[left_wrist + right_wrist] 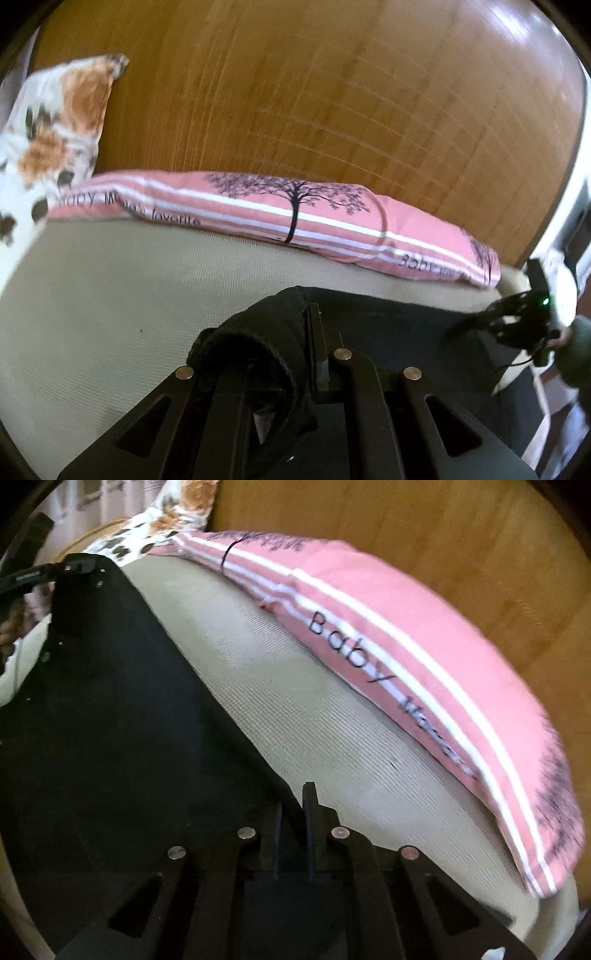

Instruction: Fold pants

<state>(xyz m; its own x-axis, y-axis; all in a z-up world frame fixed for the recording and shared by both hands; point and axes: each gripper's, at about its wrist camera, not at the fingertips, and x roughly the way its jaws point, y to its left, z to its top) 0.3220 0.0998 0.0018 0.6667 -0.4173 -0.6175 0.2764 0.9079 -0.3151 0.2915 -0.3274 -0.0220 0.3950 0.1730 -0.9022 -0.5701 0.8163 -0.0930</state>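
Floral pillow lies far left, partly cut off by the frame edge. Pink striped pillow carries a tree print and the word "Baby"; the following words are blurred and unreadable. Black pants lie spread on the beige bed, below the pink pillow. Left tongs: closed on a bunched pants edge that hides 1 finger. Right tongs: closed on the pants edge at its near corner. Motion blur softens the pillow edges.
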